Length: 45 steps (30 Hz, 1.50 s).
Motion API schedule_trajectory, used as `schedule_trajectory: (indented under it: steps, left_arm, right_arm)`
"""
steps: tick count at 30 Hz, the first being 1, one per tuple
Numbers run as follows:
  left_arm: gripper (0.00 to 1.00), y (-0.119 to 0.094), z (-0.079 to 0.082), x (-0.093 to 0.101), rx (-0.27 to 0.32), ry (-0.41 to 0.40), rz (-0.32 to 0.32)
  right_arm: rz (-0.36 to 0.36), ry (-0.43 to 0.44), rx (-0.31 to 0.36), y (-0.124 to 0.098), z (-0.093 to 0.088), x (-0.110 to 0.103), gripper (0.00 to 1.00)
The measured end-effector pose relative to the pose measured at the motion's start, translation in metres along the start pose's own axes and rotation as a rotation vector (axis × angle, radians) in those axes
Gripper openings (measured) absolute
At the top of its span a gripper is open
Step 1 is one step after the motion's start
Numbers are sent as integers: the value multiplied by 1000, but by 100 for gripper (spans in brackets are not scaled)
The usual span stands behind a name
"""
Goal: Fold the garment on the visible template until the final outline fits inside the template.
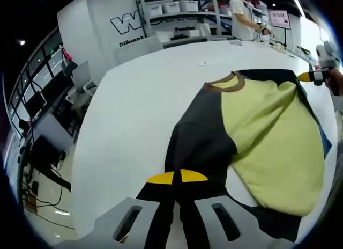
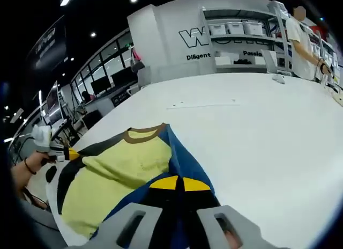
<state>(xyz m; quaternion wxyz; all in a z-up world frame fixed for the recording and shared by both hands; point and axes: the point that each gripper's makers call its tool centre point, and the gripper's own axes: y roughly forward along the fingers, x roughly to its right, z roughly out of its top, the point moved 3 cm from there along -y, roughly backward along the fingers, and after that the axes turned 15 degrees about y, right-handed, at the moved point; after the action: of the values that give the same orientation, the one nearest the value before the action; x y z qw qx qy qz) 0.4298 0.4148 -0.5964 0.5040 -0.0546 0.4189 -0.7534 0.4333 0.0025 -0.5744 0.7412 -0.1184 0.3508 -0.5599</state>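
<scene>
A garment [image 1: 268,136] with a yellow-green body, dark sleeves and a brown collar [image 1: 225,83] lies flat on the white table [image 1: 139,109]. My left gripper [image 1: 177,177] is shut on the dark sleeve nearest it, yellow tips pinched together. The right gripper [image 1: 313,76] shows at the garment's far side, held by a hand. In the right gripper view the same garment [image 2: 118,168] spreads to the left, and my right gripper [image 2: 177,183] is shut on its dark edge. A blue sheet [image 2: 179,155] shows under that edge, seemingly the template. The left gripper [image 2: 64,151] sits at the far sleeve.
White table [image 2: 257,136] stretches wide beyond the garment. A person [image 1: 242,15] stands at shelving with bins [image 1: 177,6] in the background. Chairs and desks [image 1: 80,80] stand off the table's left side. A blue strip [image 1: 325,144] peeks out along the garment's right edge.
</scene>
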Motion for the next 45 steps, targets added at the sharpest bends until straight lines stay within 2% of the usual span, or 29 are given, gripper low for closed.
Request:
schedule_trajectory:
  steps: [1,15,21,25,29,41,43,45]
  left_arm:
    - [0,0,0,0,-1,2,3]
    - [0,-5,2,-3,8,-2,21]
    - [0,-4,0,-5,-8,8,17]
    - [0,-2,2,-10,-11,12,23]
    - [0,1,5,-14,-13,18,26]
    - [0,10,9,-20,-23,38,29]
    - [0,17,10,-22,-26,57,28]
    - [0,21,14,-23,-24,78,30]
  right_arm:
    - [-17,-40,4,1,2,1,0]
    - [-139,-126,-65,16,-1,42,0]
    - [-161,-154,-67,21,11,55,0]
    - [-178,-160,-63,27,24,68,0]
    - [-198,-192,-80,32,29,77,0]
    - [-211,-200,-106,42,36,88,0]
    - [-204,-146,-84,49,39,93,0]
    - [-217,-150,-84,52,40,97,0]
